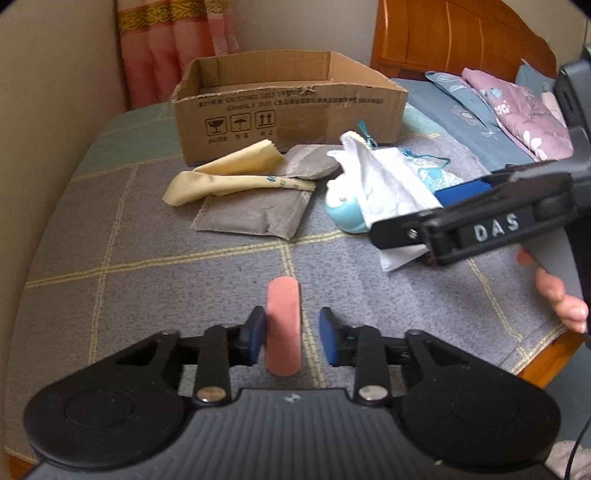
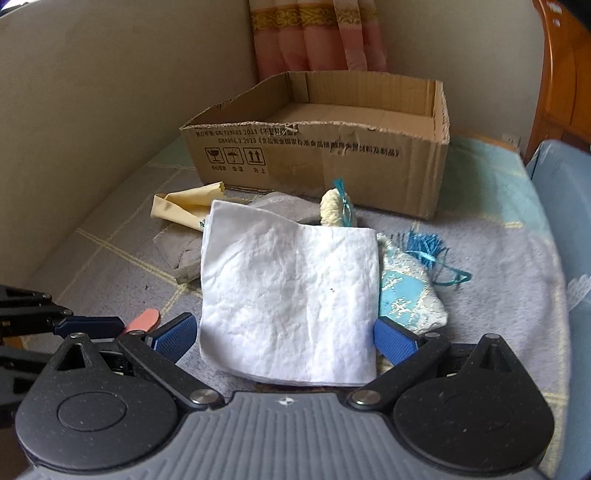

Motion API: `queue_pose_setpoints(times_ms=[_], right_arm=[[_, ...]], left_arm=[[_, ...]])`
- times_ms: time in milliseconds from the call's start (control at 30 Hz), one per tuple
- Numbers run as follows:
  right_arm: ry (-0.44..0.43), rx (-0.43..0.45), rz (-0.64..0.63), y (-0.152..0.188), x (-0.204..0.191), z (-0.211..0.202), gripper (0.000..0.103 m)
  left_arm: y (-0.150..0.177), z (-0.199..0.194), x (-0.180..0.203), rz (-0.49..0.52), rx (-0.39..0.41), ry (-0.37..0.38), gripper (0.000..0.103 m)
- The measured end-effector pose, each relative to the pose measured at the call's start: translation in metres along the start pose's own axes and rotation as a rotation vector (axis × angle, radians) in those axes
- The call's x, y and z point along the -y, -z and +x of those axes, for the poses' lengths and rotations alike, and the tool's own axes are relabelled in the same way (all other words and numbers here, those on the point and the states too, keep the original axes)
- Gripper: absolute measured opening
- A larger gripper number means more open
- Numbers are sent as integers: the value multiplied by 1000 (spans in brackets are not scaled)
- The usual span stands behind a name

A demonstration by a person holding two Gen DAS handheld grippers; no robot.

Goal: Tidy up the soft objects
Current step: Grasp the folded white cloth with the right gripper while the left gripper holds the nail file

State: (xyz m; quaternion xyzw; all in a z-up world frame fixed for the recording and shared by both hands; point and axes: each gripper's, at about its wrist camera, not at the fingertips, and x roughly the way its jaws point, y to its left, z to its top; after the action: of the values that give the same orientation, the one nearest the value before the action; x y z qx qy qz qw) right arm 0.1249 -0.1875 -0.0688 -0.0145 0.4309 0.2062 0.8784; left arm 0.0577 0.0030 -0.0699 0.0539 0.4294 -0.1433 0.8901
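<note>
On a bed covered with a grey checked blanket (image 1: 184, 258), the left gripper (image 1: 291, 332) hangs low with its jaws parted; a pink sponge-like pad (image 1: 282, 325) stands on edge between the blue pads, touching the left pad (image 1: 256, 334) while a gap remains on the right side, so nothing clamps it. In the right wrist view that same pink pad (image 2: 142, 319) peeks out at the lower left, just beside the left gripper's fingers. The right gripper (image 2: 284, 338) has its jaws spread wide, and a white folded cloth (image 2: 291, 299) lies between the blue pads, filling the span; whether the pads actually press it cannot be told. From the left wrist view the right gripper (image 1: 424, 218) comes in from the right with the white cloth (image 1: 384, 184) bunched at its tip, above a pale blue rounded toy (image 1: 345, 216). Beyond the cloth sit a blue embroidered pouch with a teal tassel (image 2: 410, 299), a cream knitted piece (image 2: 332, 208), grey fabric sachets (image 1: 255, 212) and a yellow cloth (image 1: 229, 173) draped over them. An open cardboard box (image 1: 284, 118) stands behind the pile, near the wall and a pink curtain (image 1: 173, 48). Folded floral bedding (image 1: 517, 114) lies at the right by the wooden headboard (image 1: 461, 33).
</note>
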Motion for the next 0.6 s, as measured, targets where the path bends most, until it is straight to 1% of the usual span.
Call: queue_pose_setpoints(times_ms=[67,233,300,333,367,400,467,500,567,600], right_arm=[[-14,2,13,-1,1,1,103],[3,19,15,-4,-1,1,102],[23,19,-4,-5,-3,0,94],[32,18,-14,-4,-4,-1,86],[39,12,-23,-4,-4,-1,81],[41,9,-28,-3,-5,-3,78],[53,12,-40,-2,-8,-6,64],[65,10,-50,-1,-10,-8,62],[80,26,-60,0,-12,-14,53],[79,34,-60,1,-12,-19,53]], left_arm=[[0,1,4,14,0,-2,42],[-1,2,4,10,1,-2,44],[-1,2,5,10,1,-3,44],[-1,2,4,9,1,-4,44],[-1,2,4,8,1,-5,44],[-1,1,4,7,2,-5,44],[0,1,3,6,3,-6,44],[0,1,3,5,3,-7,44],[0,1,3,5,3,-8,44],[0,0,4,6,3,-9,44]])
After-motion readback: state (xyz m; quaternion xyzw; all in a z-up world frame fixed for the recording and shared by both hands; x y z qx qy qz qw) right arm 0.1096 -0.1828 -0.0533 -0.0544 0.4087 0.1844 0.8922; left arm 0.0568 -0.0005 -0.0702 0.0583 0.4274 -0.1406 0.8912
